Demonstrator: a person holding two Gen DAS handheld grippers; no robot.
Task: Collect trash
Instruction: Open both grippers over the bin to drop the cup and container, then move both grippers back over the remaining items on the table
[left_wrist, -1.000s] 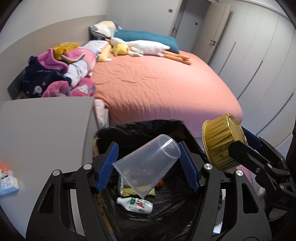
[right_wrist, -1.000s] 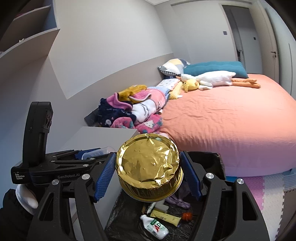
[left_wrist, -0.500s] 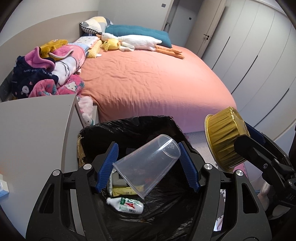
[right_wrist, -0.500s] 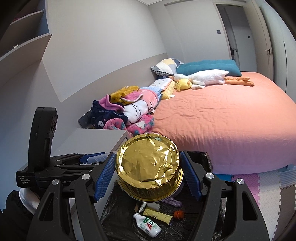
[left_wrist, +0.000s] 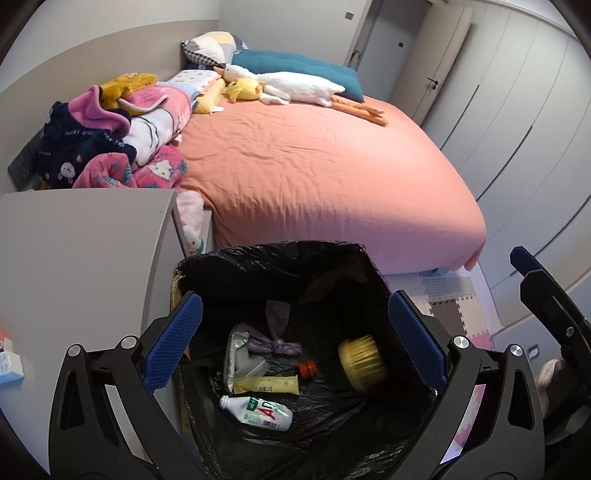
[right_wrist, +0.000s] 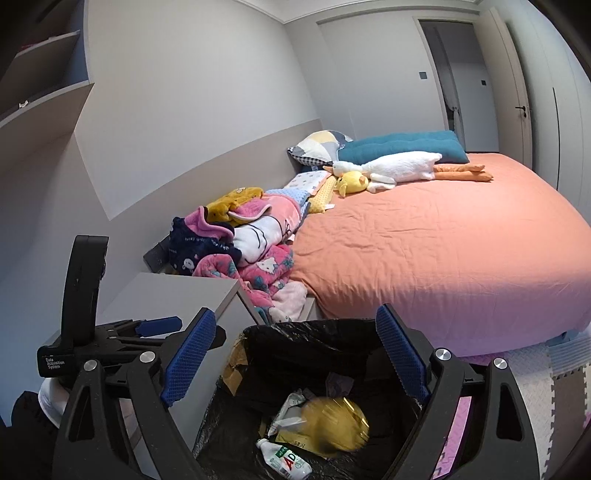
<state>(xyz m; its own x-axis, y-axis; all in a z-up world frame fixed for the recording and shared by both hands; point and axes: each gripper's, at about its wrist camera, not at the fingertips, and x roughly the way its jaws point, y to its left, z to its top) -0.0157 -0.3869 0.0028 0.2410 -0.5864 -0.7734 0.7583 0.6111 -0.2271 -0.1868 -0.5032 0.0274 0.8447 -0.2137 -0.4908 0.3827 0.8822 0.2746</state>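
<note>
- I held the left claw (left_wrist: 291, 339) directly over the black-lined trash bin (left_wrist: 280, 258), its jaws just opened wide with nothing between the blue pads, so anything let go would drop straight into the bag.
- My right claw (right_wrist: 295, 354) hung over the same bin from the other side, its jaws likewise just opened and bare; the gold foil cup (right_wrist: 334, 424) showed as a yellow blur below it, apparently still falling or settling.
- From the left view the foil cup (left_wrist: 364, 363) lay on its side against the right wall of the liner, clear of both claws.
- I could not make out the clear plastic cup with any certainty; a pale, translucent shape (left_wrist: 247, 362) beside a crumpled wrapper may have been it.
- Other rubbish was already at the bottom: a small white bottle (left_wrist: 256, 408) with a green and red label, a yellow tube (left_wrist: 267, 386), an orange cap (left_wrist: 307, 368) and a knotted purple bag (left_wrist: 275, 341).
- The bin stood between the grey table (left_wrist: 74, 258) and the bed (left_wrist: 325, 177), close to both surfaces being cleared.
- A small box (left_wrist: 9, 367) remained at the table's left edge; whether it counted as trash, I judged uncertain.
- With both claws emptied, I reckoned the next reach would be for another piece of litter.
</note>
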